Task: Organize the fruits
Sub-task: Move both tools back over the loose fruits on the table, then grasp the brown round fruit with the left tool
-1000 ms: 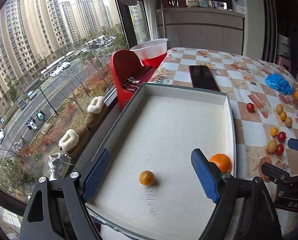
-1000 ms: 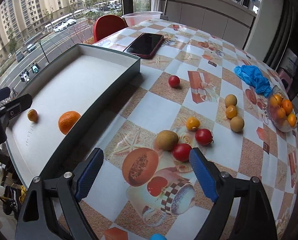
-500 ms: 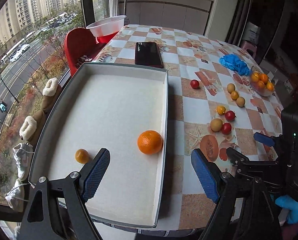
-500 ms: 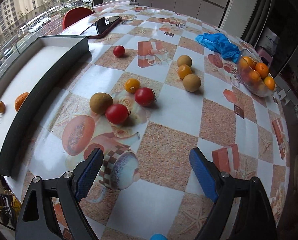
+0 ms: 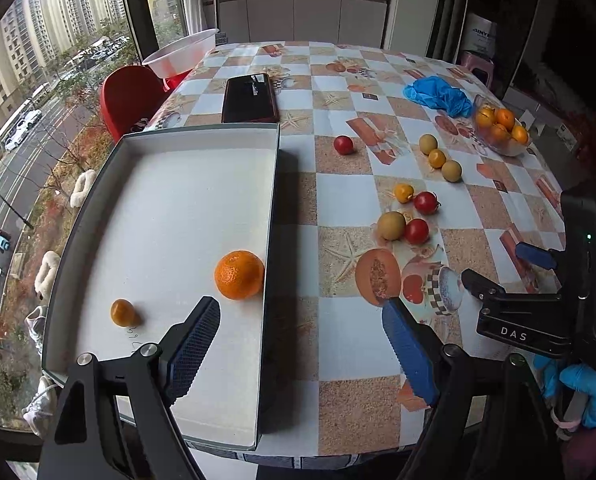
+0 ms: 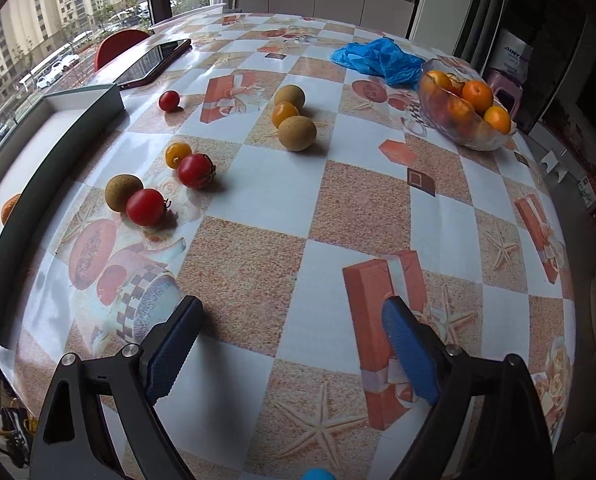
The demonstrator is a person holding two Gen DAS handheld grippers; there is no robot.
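Note:
A white tray (image 5: 273,200) with dark walls lies on the left of the table and holds a large orange (image 5: 239,275) and a small orange fruit (image 5: 123,313). Loose red tomatoes (image 6: 146,207), tan round fruits (image 6: 297,133) and small yellow ones (image 6: 178,154) lie scattered on the patterned cloth to the tray's right. My left gripper (image 5: 298,320) hangs open astride the tray's right wall, gripping nothing. My right gripper (image 6: 292,312) hovers over bare cloth, right of the fruit cluster, its jaws opening with nothing between them. It also shows in the left wrist view as the right gripper (image 5: 506,266).
A glass bowl (image 6: 472,140) of oranges stands at the far right. A dark phone (image 5: 250,98) lies behind the tray, and a crumpled blue plastic bag (image 5: 438,96) beside the bowl. A red chair (image 5: 126,98) and white basin (image 5: 178,54) stand by the window. The table edge is near.
Both grippers moved right: the left from over the tray floor to its right wall, the right from above the fruit cluster to bare cloth beyond it. The right jaws widened slightly.

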